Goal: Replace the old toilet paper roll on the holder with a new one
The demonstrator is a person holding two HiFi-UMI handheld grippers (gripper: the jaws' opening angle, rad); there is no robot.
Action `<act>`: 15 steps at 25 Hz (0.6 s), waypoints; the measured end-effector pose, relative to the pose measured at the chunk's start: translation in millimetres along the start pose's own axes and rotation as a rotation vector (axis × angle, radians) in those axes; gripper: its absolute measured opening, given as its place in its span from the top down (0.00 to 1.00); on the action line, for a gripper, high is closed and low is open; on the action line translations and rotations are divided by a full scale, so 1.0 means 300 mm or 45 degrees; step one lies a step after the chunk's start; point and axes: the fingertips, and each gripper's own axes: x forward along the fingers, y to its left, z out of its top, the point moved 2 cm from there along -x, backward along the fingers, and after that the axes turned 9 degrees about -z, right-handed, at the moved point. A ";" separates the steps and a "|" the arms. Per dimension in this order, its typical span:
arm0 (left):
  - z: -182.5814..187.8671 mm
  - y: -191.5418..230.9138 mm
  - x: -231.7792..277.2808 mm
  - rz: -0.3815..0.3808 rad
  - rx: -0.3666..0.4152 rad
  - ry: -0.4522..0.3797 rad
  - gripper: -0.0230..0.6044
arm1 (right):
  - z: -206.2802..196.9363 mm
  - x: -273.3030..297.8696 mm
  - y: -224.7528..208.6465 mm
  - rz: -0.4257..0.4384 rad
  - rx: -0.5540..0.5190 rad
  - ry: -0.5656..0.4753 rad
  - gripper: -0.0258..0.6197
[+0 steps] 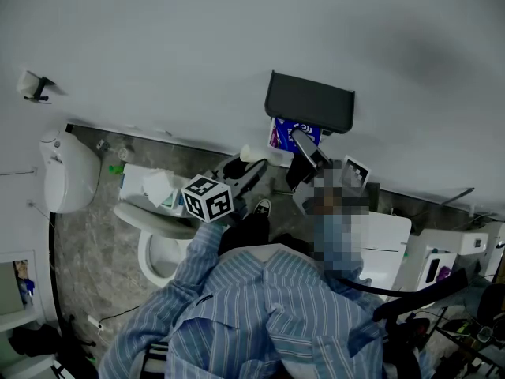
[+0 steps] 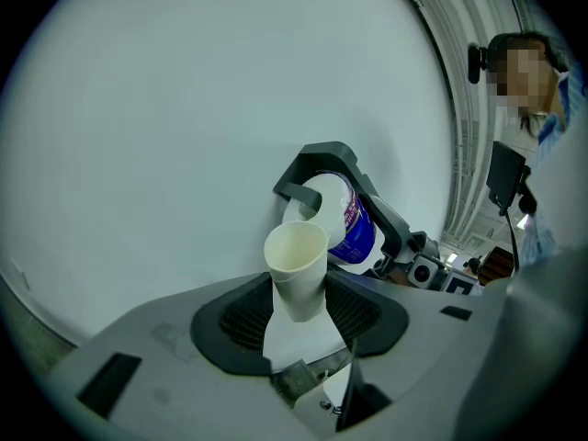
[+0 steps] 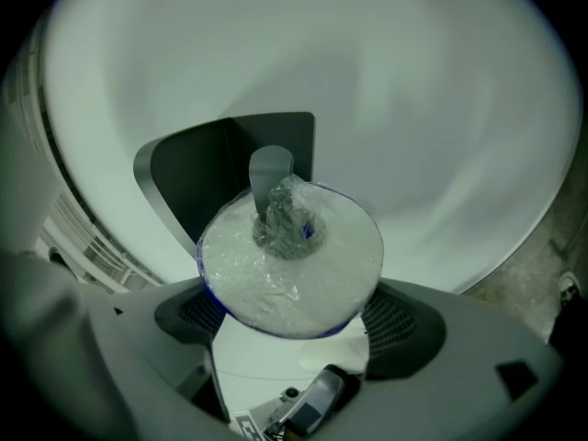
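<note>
While the left tool (image 2: 299, 309) clamps the empty tube (image 2: 296, 254), the right tool (image 3: 292, 327) grips the wrapped roll (image 3: 289, 269).

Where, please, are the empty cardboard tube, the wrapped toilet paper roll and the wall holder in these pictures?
empty cardboard tube (image 2: 301, 297): left gripper view, its side wall.
wrapped toilet paper roll (image 3: 303, 288): right gripper view, its flat end face.
wall holder (image 1: 309, 101): head view, its dark cover.

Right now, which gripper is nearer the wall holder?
Right. The right gripper has the wrapped roll just in front of the holder; the left gripper, gripping the empty tube, sits back from it.
</note>
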 end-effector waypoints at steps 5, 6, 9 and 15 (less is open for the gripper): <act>-0.008 0.001 -0.007 -0.007 -0.002 0.007 0.67 | 0.013 -0.017 -0.006 -0.007 -0.014 -0.031 0.26; -0.012 -0.001 -0.006 -0.007 -0.001 0.008 0.67 | 0.014 -0.025 -0.006 -0.011 -0.030 -0.027 0.26; -0.021 -0.016 -0.001 -0.004 -0.002 0.005 0.67 | 0.013 -0.054 -0.004 -0.009 -0.056 -0.011 0.26; -0.038 -0.074 0.016 -0.007 0.010 0.002 0.67 | 0.017 -0.137 0.006 -0.021 -0.079 -0.012 0.26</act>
